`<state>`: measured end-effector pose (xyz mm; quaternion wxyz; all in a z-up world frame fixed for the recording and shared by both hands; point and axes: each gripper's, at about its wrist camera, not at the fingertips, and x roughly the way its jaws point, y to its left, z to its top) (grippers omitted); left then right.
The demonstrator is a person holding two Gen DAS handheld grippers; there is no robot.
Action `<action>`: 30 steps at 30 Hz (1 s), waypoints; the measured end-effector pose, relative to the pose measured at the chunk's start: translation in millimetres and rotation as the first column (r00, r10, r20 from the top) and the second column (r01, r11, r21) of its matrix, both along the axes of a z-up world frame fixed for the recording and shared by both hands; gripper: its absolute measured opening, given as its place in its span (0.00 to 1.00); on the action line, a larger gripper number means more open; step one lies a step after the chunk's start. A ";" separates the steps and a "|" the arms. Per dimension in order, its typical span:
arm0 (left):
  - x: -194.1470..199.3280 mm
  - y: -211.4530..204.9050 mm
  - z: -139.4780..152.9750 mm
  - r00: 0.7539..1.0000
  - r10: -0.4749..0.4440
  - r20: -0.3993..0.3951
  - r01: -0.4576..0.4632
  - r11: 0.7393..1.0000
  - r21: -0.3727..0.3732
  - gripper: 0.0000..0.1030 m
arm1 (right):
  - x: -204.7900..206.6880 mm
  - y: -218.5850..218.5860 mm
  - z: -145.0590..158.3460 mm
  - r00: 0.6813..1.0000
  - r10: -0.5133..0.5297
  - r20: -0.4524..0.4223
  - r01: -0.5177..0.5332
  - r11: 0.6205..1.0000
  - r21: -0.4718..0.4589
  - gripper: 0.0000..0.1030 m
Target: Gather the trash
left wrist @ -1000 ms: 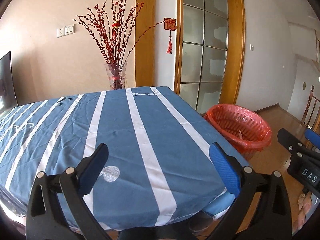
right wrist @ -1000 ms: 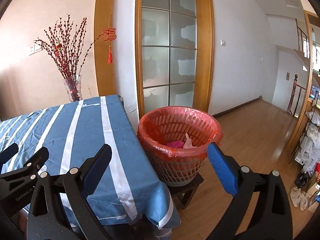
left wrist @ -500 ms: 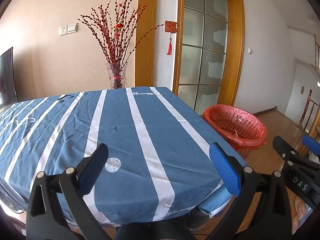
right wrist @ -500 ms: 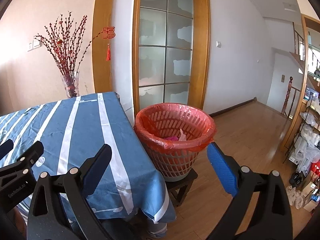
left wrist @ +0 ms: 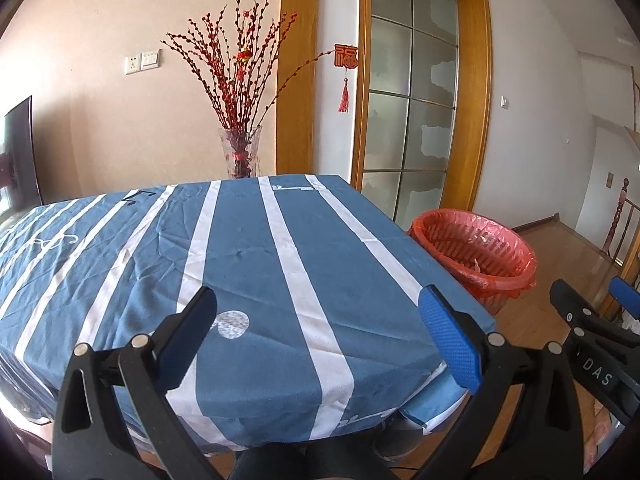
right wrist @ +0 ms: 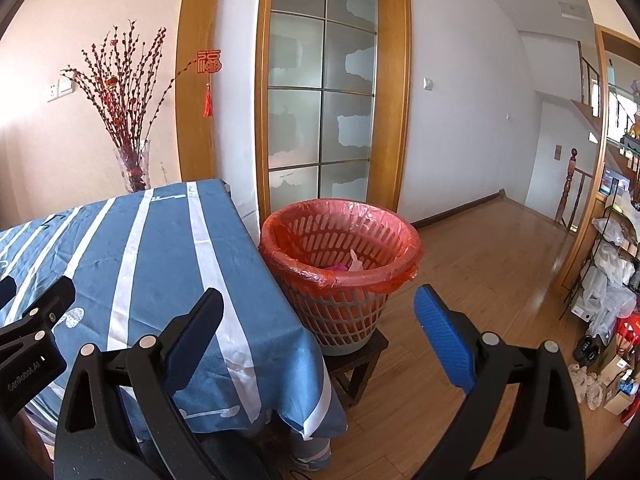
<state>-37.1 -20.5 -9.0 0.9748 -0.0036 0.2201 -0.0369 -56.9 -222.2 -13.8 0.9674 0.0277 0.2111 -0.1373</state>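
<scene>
Red-lined trash basket (right wrist: pixel 340 268) just beyond right hand-held gripper (right wrist: pixel 316 320), both hand-held grippers wide, empty.

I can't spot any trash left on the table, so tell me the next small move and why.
Probably hold both open, empty grippers, left gripper and right gripper, back and scan once more. The blue cloth with white stripes shows no loose item, only a printed pale dot. The red-lined plastic basket beside the table already holds pink and white scraps, so nothing calls for a grasp.
</scene>
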 end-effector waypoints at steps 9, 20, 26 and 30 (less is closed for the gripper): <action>-1.8 -3.8 0.5 1.000 0.018 0.008 -0.018 1.000 0.025 0.96 | -0.7 -2.5 -3.8 1.000 -0.004 -0.024 0.004 1.000 0.009 0.93; -0.8 -2.7 -0.5 1.000 0.026 0.004 -0.026 0.999 0.027 0.96 | -2.2 -2.6 -5.3 0.999 -0.002 -0.034 0.002 1.000 0.014 0.93; -1.4 -2.1 -0.6 1.000 0.027 0.005 -0.027 0.999 0.028 0.96 | -2.1 -1.9 -5.7 0.999 -0.002 -0.036 0.003 1.000 0.017 0.93; -1.2 -1.8 -0.6 1.000 0.027 0.005 -0.027 0.999 0.027 0.96 | -1.8 -2.0 -6.3 0.999 0.000 -0.038 0.001 1.000 0.020 0.93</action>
